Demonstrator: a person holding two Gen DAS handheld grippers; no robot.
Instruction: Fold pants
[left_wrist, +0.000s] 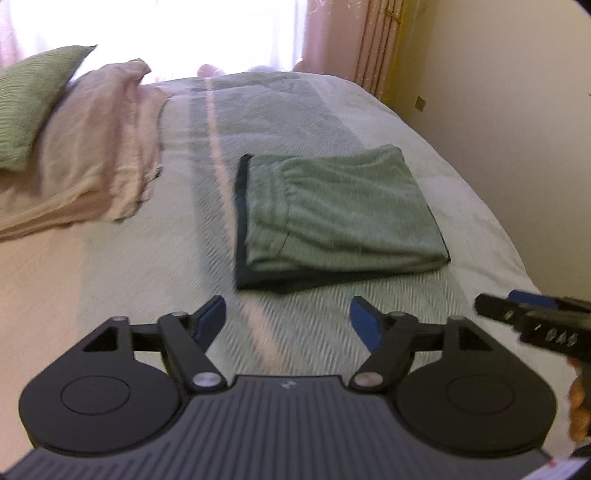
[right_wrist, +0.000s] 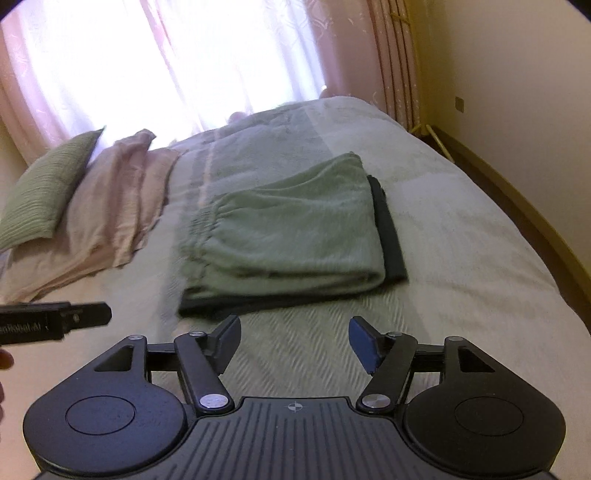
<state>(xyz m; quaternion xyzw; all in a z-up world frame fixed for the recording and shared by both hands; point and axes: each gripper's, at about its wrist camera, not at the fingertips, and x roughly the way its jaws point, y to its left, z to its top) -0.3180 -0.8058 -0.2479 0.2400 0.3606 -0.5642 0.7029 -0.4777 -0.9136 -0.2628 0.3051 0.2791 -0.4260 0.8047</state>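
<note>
Green, soft fleece pants (left_wrist: 340, 206), folded into a limp light stack, are seen on the pale bedspread (left_wrist: 147, 258); a thick folded edge is judged the best hold. Left tongs (left_wrist: 288, 317) and right tongs (right_wrist: 293, 341) are spread, empty.

Folded green pants (right_wrist: 288, 236) lie on the bed (right_wrist: 461, 258); the right gripper (right_wrist: 293, 343) hovers near, fingers (right_wrist: 364, 341) apart and empty.

Folded pants (left_wrist: 340, 210) on bed (left_wrist: 129, 277), pillows (left_wrist: 85, 147) left, wall (left_wrist: 517, 110) right
</note>
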